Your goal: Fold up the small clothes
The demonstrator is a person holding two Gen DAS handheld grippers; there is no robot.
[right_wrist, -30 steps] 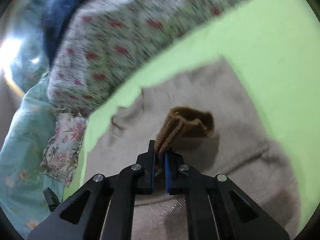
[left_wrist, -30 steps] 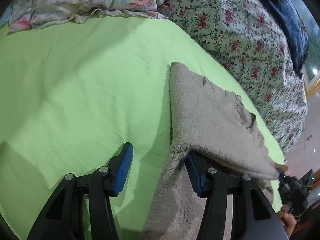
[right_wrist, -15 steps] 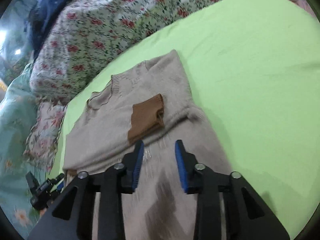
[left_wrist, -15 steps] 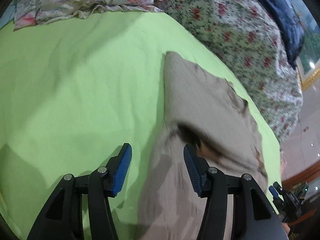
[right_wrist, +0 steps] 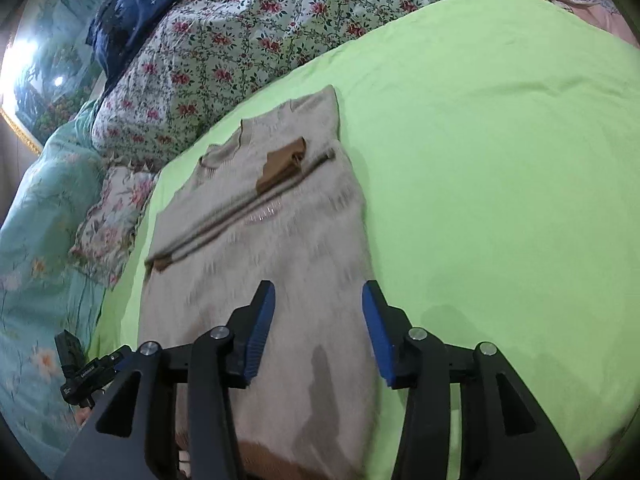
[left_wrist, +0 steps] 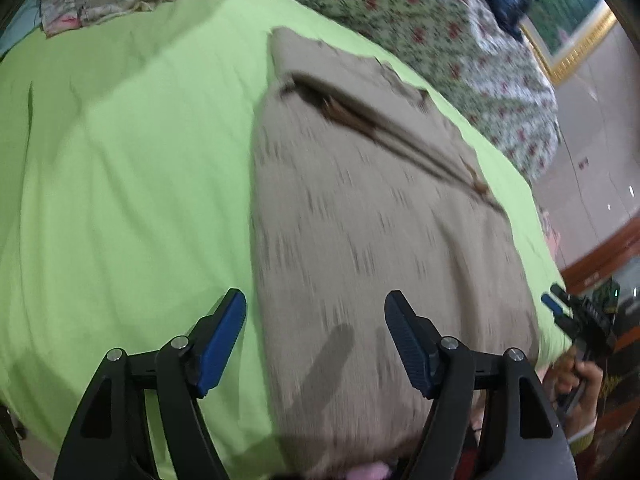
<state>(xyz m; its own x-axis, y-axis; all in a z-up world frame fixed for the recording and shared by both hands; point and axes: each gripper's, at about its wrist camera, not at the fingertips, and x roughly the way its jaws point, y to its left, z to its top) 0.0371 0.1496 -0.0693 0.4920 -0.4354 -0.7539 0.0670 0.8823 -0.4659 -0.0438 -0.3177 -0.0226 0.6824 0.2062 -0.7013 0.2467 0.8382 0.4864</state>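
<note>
Lying where: the beige sweater (right_wrist: 280, 248) sits flat on the green bedsheet (right_wrist: 500, 140), lengthwise toward the floral quilt (right_wrist: 248, 36) at the bed's far edge, its hem at the near edge of the bed.
Fold so far: both sleeves look laid across the chest, a brown cuff (right_wrist: 284, 164) showing near the collar; I'd judge the sleeve step done and the body fold not yet made.
Handling: soft, light knit, floppy and a bit stretchy; it should bunch or slide on the sheet if dragged, so lifting suits it better.
Where to grip: the two hem corners at the near edge of the bed, one per gripper, pinching through both layers.
Left gripper (left_wrist: 316, 336): jaws opening wide, nothing between them, hovering over the sweater's lower left side without touching it.
Right gripper (right_wrist: 318, 332): jaws opening, about half apart, empty, above the lower body of the knit.
Person: a hand (left_wrist: 576, 384) shows at the right gripper's handle.
</note>
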